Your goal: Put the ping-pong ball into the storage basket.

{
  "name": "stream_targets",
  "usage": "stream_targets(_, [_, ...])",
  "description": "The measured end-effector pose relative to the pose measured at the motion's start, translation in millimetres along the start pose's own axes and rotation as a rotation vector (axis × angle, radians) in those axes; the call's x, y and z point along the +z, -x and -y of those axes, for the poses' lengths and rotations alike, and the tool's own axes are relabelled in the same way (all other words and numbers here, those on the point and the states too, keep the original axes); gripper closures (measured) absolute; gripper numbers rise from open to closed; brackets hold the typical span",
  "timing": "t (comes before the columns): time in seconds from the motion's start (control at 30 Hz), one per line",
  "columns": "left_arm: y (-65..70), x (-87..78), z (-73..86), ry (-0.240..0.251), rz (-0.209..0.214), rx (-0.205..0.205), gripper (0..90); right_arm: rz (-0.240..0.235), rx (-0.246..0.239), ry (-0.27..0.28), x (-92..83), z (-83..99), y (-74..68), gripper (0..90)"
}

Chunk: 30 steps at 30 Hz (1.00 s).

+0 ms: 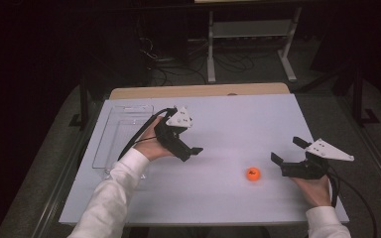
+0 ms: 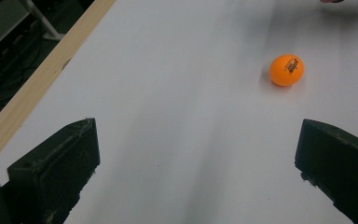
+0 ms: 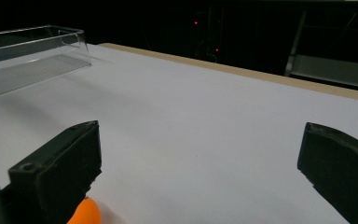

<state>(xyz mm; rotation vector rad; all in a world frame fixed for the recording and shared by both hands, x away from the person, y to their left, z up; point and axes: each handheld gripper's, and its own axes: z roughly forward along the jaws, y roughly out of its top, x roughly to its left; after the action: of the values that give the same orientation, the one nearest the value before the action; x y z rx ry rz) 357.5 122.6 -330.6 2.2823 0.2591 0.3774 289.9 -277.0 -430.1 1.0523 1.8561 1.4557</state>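
The orange ping-pong ball (image 1: 252, 173) sits loose on the white bench (image 1: 228, 119), just at nine o'clock from the right gripper (image 1: 288, 150), whose fingers stand wide apart. It will probably roll, so straddle it squarely and close gently. The left gripper (image 1: 197, 149), fingers also spread, waits well apart.

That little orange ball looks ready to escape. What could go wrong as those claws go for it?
The orange ball lies loose on the smooth white table, so a bump from a jaw could send it rolling, perhaps off the near edge. The right gripper is open and close beside it, but the ball sits off to one side of its jaws, so closing now would likely miss. The clear tray lies across the table, so a weak grip might drop the ball on the way.
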Motion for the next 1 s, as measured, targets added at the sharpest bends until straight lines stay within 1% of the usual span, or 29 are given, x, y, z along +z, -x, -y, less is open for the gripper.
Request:
stream_targets(0.07, [0.8, 4.7, -2.2, -0.008, 0.008, 0.006, 0.0, -0.001, 0.0, 0.0, -0.1, -0.1, 0.0, 0.0])
stream_targets(0.23, [1.7, 10.5, -4.3, -0.014, 0.018, 0.009, 0.0, -0.002, -0.003, -0.002, 0.4, 0.1, -0.3, 0.0])
stream_targets(0.4, [3.0, 15.3, -7.1, -0.029, 0.029, 0.011, 0.0, -0.004, -0.002, -0.002, 0.7, 0.2, 0.2, 0.0])
stream_targets(0.53, [4.2, 17.9, -10.8, -0.028, 0.04, 0.017, 0.0, -0.005, -0.001, 0.0, 0.7, 0.2, 0.5, 0.0])
stream_targets(0.6, [5.4, 22.2, -15.8, -0.045, 0.05, 0.034, 0.0, -0.004, 0.002, 0.002, 0.3, 0.1, 0.4, 0.0])
stream_targets(0.77, [6.9, 29.9, -20.9, -0.05, 0.061, 0.042, 0.0, -0.004, 0.004, 0.003, -0.1, 0.0, 0.5, 0.0])
stream_targets(0.87, [9.1, 35.2, -21.1, -0.057, 0.069, 0.051, 0.0, -0.005, 0.005, 0.003, 0.0, 0.0, 0.7, 0.0])
stream_targets(0.97, [10.4, 41.1, -20.6, -0.075, 0.076, 0.063, 0.0, -0.005, 0.005, 0.003, 0.2, 0.1, 1.1, 0.0])
stream_targets(1.0, [10.8, 42.9, -20.6, -0.074, 0.08, 0.058, 0.0, -0.005, 0.005, 0.003, 0.1, 0.0, 1.0, 0.0])
